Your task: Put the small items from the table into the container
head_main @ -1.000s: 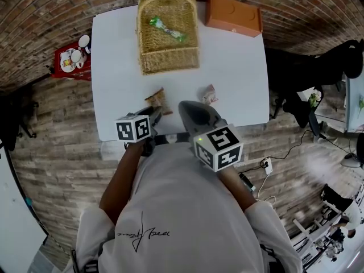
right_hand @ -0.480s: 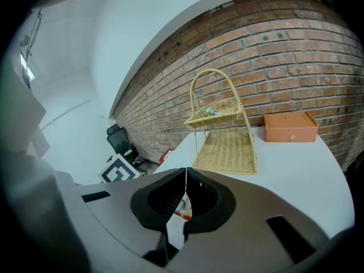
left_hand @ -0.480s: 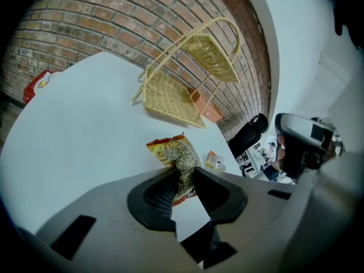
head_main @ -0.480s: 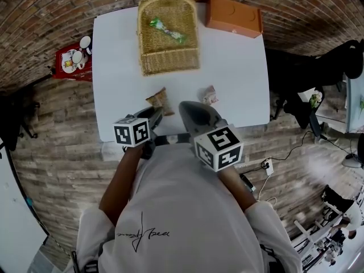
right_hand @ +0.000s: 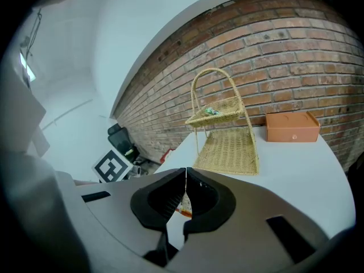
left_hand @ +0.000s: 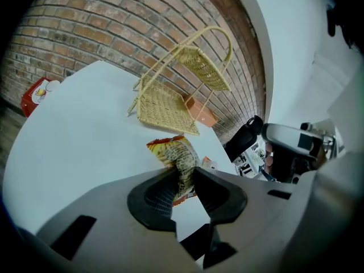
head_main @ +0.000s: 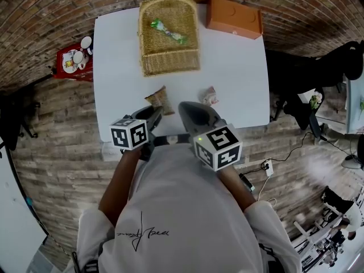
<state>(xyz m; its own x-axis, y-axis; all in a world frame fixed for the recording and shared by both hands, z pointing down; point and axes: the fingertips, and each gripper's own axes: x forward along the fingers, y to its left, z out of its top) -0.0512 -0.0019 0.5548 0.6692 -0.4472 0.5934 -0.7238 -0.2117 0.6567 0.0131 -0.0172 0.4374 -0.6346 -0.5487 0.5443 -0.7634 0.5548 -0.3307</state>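
The grey left gripper (head_main: 154, 114) tilts downward, jaws pinching a crinkled yellow-orange snack packet (left_hand: 180, 157). The grey right gripper (head_main: 183, 106) tilts likewise, jaws pressed together.

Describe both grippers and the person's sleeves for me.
Both the left gripper and right gripper have grey moulded shells with black ribbed pads. Each carries a white cube printed with black square markers; a green light glows by the right one's. The person wears a white short-sleeved shirt.
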